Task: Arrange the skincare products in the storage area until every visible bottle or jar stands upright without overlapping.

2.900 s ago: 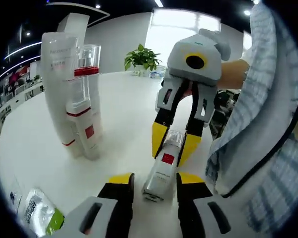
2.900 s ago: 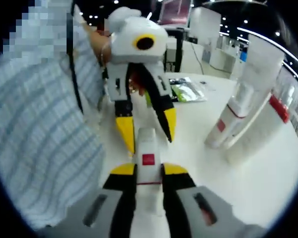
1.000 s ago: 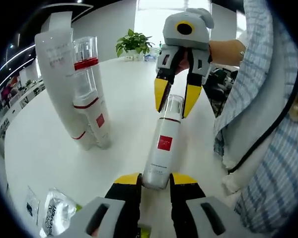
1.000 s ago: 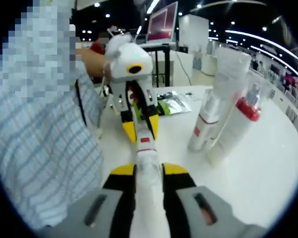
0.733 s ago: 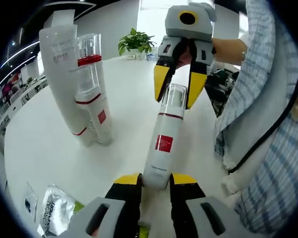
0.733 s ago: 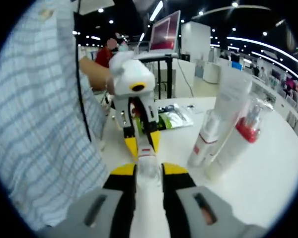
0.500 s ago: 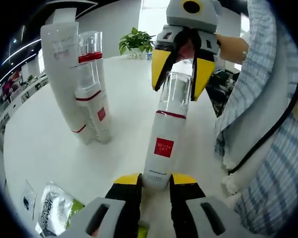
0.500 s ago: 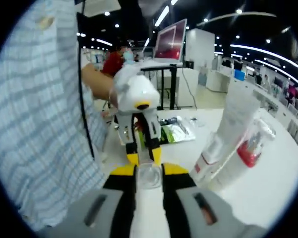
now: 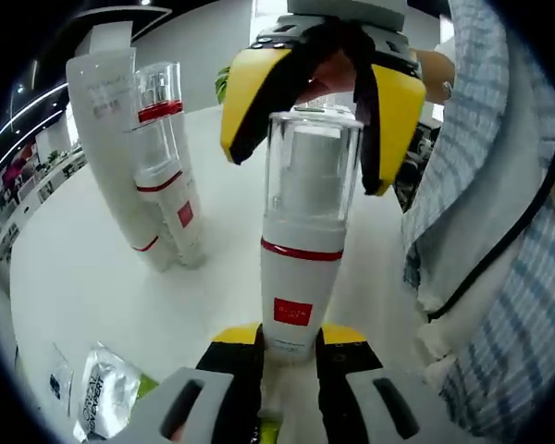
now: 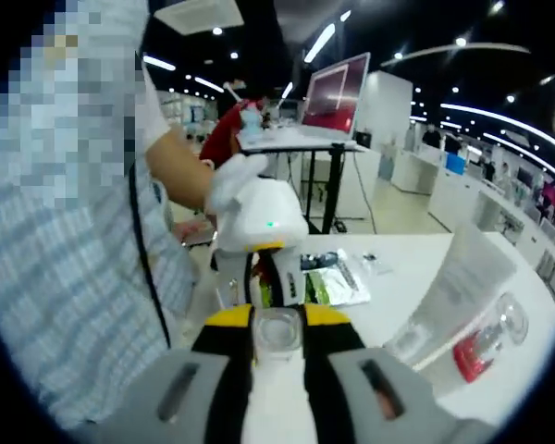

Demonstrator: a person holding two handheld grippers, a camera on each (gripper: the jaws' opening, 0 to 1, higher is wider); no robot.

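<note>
In the left gripper view the left gripper [image 9: 276, 338] pinches the base of the white, red-banded pump bottle with clear plastic cap [image 9: 301, 236], upright on the white table [image 9: 74, 277]; the right gripper [image 9: 316, 102] clasps that slick, brittle-looking cap; in the right gripper view the right gripper [image 10: 277, 331] clamps the cap; better to hold the stiff body.

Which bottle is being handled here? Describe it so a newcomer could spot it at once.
On the white table, right of the standing cluster led by the tall tube, one bottle stands alone. The left gripper clamps its base, the right gripper its clear cap. Unlike its neighbours, it is held at both ends.
</note>
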